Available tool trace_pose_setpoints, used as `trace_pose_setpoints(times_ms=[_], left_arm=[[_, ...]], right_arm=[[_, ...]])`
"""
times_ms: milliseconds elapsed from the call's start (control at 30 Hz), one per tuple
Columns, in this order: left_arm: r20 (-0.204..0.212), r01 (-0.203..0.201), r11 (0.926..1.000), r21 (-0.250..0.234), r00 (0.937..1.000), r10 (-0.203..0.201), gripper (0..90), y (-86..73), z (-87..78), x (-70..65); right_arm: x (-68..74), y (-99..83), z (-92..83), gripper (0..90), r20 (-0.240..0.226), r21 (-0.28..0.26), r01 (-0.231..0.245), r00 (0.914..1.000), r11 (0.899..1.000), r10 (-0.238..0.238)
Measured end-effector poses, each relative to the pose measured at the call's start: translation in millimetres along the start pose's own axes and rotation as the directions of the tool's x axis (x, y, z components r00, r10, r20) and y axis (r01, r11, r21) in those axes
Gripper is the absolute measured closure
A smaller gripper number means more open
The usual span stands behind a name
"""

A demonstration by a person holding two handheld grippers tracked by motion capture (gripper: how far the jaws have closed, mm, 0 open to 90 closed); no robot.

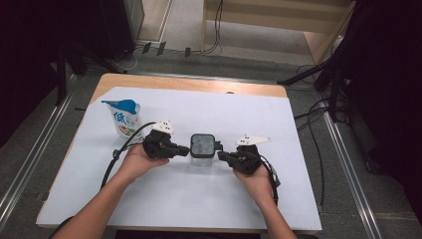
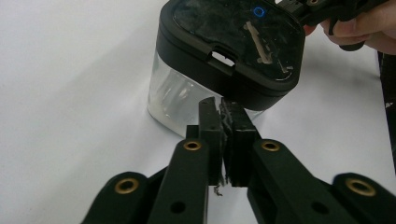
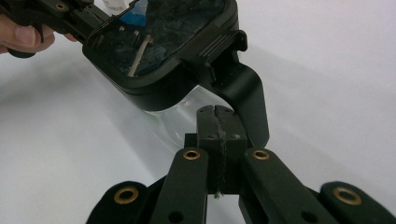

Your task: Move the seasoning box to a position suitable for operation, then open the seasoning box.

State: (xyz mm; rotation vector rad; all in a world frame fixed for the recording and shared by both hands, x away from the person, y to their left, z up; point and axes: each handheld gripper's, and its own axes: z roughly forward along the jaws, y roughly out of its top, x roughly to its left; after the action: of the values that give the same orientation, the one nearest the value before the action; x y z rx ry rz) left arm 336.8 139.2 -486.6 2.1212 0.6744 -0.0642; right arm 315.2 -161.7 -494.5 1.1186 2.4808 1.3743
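Centrally on the white worktop [image 1: 164, 209] we saw the clear black-lidded container [image 1: 202, 149], a blue-topped pouch [image 1: 125, 117] far left of it. Our left tongs [image 1: 185, 149] and right tongs [image 1: 222, 155] flanked it, both closed, gripping nothing.

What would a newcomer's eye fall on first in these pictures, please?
Probably the clear jug with a black lid, mid-table on the white sheet, with the left gripper and right gripper closing in from either side, jaws shut. Next, the blue-and-white pouch standing behind the left hand.
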Motion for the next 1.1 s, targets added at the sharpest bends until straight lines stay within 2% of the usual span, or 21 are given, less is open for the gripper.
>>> trace_pose_setpoints(times_ms=[33, 167, 200, 233, 300, 400, 467, 533, 567, 600, 633, 667, 767, 833, 933, 1000, 1100], left_arm=[[-0.002, -0.004, 1.0, 0.0, 1.0, 0.004, 82.4, -0.6, -0.3, -0.6], [-0.008, -0.04, 0.9991, 0.014, 0.9991, 0.041, 77.9, -1.4, -1.0, -1.4], [-0.008, -0.041, 0.9991, 0.006, 0.9991, 0.041, 73.9, -1.3, -1.4, -0.8], [-0.008, -0.037, 0.9993, 0.0, 0.9993, 0.037, 73.9, -1.2, -1.7, -0.6], [-0.003, -0.011, 0.9999, -0.007, 0.9999, 0.011, 65.8, -1.1, -4.0, 1.5], [0.009, 0.006, 0.9999, -0.011, 0.9999, -0.006, 54.3, -1.3, -7.5, 3.5], [0.012, -0.003, 0.9998, -0.022, 0.9999, 0.003, 47.0, -0.7, -9.1, 3.6], [0.023, -0.011, 0.9996, -0.027, 0.9997, 0.012, 40.9, -0.4, -9.6, 3.4], [0.021, -0.016, 0.9995, -0.028, 0.9996, 0.017, 40.9, 0.1, -9.8, 3.1], [0.023, -0.019, 0.9995, -0.026, 0.9995, 0.02, 32.5, 1.3, -9.8, 1.6], [0.023, -0.019, 0.9995, -0.026, 0.9995, 0.02, 24.0, 1.3, -9.8, 1.6], [-0.003, -0.032, 0.9994, -0.011, 0.9995, 0.032, 14.8, 3.6, -9.2, -0.7], [0.018, -0.053, 0.9984, -0.021, 0.9984, 0.053, 8.2, 4.3, -10.6, -1.0], [0.027, -0.022, 0.9993, -0.029, 0.9994, 0.022, 8.2, 6.1, -10.4, 0.3], [0.043, -0.01, 0.9998, -0.014, 0.999, 0.011, 8.3, 8.5, -9.5, 3.6], [0.044, -0.028, 0.9996, -0.009, 0.9986, 0.029, 8.3, 11.1, -7.2, 3.6], [0.048, -0.036, 0.9994, 0.004, 0.9982, 0.035, 8.9, 13.7, -5.1, 5.2]], right_arm=[[-0.4, 0.1, 0.1, 88.6, -0.006, 0.008, -0.001, 1.0, 1.0, 0.001], [-0.3, -0.3, -1.7, 83.9, -0.012, 0.014, 0.001, 0.9999, 1.0, -0.001], [0.4, 0.4, -5.0, 78.3, -0.016, 0.038, 0.013, 0.9998, 0.999, -0.013], [0.4, 0.4, -5.0, 78.3, -0.016, 0.038, 0.013, 0.9998, 0.999, -0.013], [1.6, 0.1, -13.7, 71.6, -0.026, 0.031, 0.017, 0.9995, 0.999, -0.016], [0.2, 0.8, -24.7, 69.2, -0.019, 0.004, 0.024, 0.9995, 1.0, -0.024], [-2.9, 2.2, -30.2, 69.8, -0.018, -0.014, 0.022, 0.9996, 1.0, -0.022], [-7.1, 3.3, -34.4, 74.3, -0.014, -0.019, 0.014, 0.9998, 1.0, -0.015], [-7.1, 3.3, -34.4, 74.3, -0.014, -0.019, 0.014, 0.9998, 1.0, -0.015], [-11.7, 3.5, -35.8, 81.0, -0.014, -0.021, 0.001, 0.9999, 1.0, -0.001], [-11.7, 3.5, -35.8, 81.0, -0.014, -0.021, 0.001, 0.9999, 1.0, -0.001], [-14.8, 4.4, -35.6, 88.8, -0.007, -0.005, -0.005, 1.0, 1.0, 0.005], [-16.2, 5.9, -34.5, 90.0, -0.001, 0.003, -0.009, 1.0, 1.0, 0.009], [-16.4, 8.4, -32.6, 90.0, -0.007, 0.011, -0.015, 0.9999, 1.0, 0.015], [-17.1, 12.9, -27.9, 90.0, -0.02, 0.013, -0.009, 0.9998, 1.0, 0.01], [-18.1, 14.2, -25.2, 90.0, -0.028, 0.022, -0.009, 0.9996, 1.0, 0.01], [-20.3, 15.5, -21.4, 90.0, -0.031, 0.021, 0.002, 0.9995, 1.0, -0.001]])
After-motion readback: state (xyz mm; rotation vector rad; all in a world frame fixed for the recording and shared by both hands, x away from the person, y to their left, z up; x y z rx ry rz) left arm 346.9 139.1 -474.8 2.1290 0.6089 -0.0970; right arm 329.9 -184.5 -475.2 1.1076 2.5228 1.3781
